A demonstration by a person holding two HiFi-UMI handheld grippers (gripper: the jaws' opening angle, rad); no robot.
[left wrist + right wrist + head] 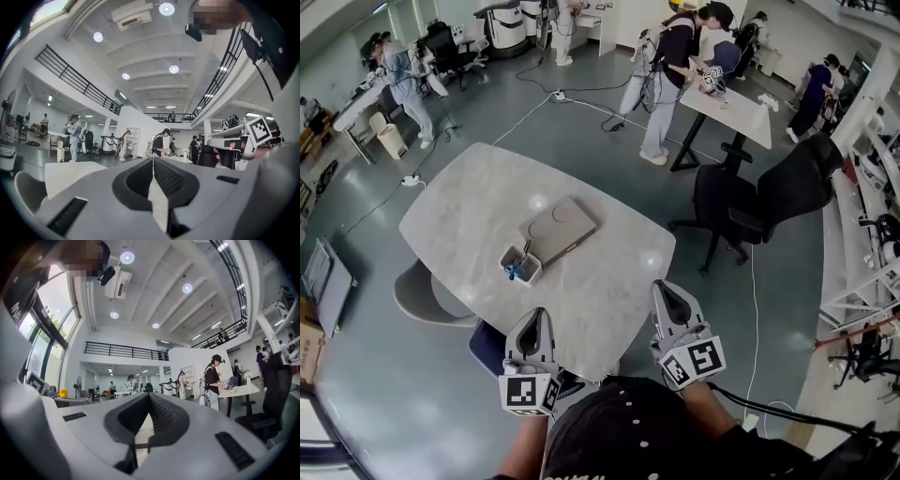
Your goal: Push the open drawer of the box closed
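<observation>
Nothing of the task looks done yet. The flat beige rectangular box point(561, 228) lies near the middle of the pale, marble-patterned oval counter point(459, 202). Its small whitish drawer point(521, 263) stands pulled well out from the end of the box that faces the person's left. The drawer is an open-topped tray holding a blue object point(514, 273) and a thin dark stick-like item, both too small to name. The box is low, with rounded corners and a plain top, and it lies slantwise to the counter's near edge. The left claw point(538, 315) and the right claw point(665, 287) both hover at that near edge, well apart from the box and touching neither it nor the drawer. Each claw's own view shows its two dark ribbed jaws pressed together with nothing between them, pointing out over the counter toward the room. By my judgement the whole job is left: bring a closed claw to the drawer's outer face and push it along the box's length until it sits flush. The drawer will probably slide easily. The box may skid on the smooth counter, so the other claw might need to steady its far end.
</observation>
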